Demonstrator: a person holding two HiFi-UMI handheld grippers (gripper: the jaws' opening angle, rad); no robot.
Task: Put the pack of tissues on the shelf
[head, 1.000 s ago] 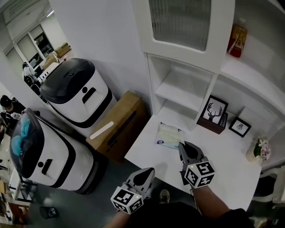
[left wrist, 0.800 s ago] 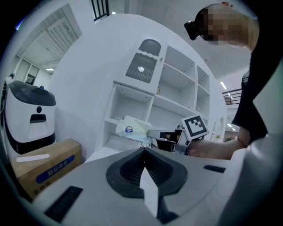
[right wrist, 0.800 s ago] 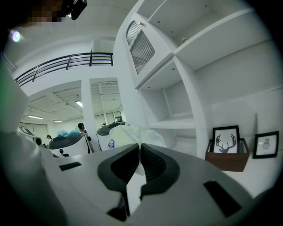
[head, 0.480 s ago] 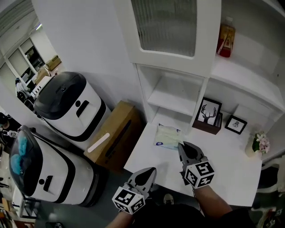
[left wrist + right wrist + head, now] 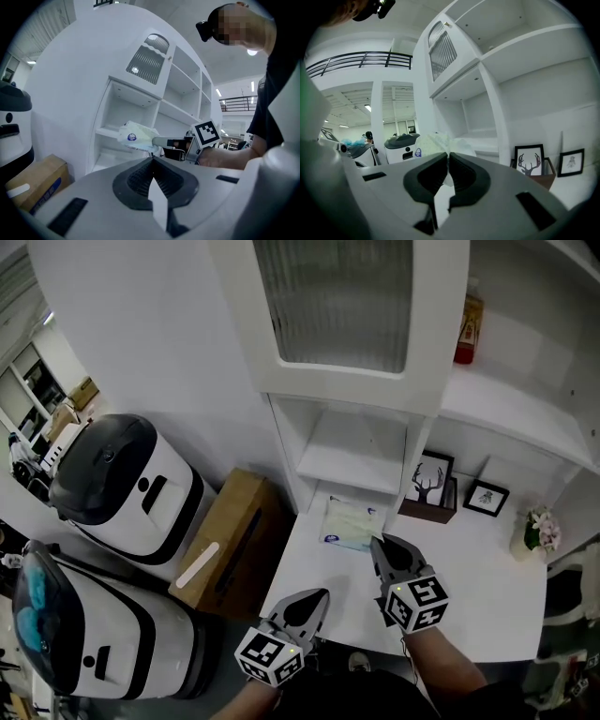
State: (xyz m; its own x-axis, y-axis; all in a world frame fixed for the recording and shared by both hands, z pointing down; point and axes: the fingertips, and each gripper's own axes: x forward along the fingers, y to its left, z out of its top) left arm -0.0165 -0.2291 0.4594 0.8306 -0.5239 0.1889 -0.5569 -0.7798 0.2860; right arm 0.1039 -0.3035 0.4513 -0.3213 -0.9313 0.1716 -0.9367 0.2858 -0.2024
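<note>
Tissues in a soft pale pack (image 5: 351, 521) are gripped at the near edge by the right gripper (image 5: 376, 543), whose jaws are pressed onto the wrapper, as is seen in the right gripper view (image 5: 447, 158). In the left gripper view the pack (image 5: 136, 136) is seen held clear of the white desk (image 5: 469, 615), in front of the open compartment under the lower shelf board (image 5: 356, 451). A small round blue label is carried on the pack (image 5: 436, 143); its writing cannot be read. The left gripper (image 5: 317, 598) is held low at the desk's near edge, its jaws (image 5: 152, 160) closed together with nothing between them. A framed deer picture (image 5: 428, 479) and a smaller frame (image 5: 486, 497) are stood on the desk to the right. A bottle with a red label (image 5: 465, 329) is stood on a higher shelf, its print illegible. A cardboard box (image 5: 230, 531) with a white strip is seen beside the desk.
</note>
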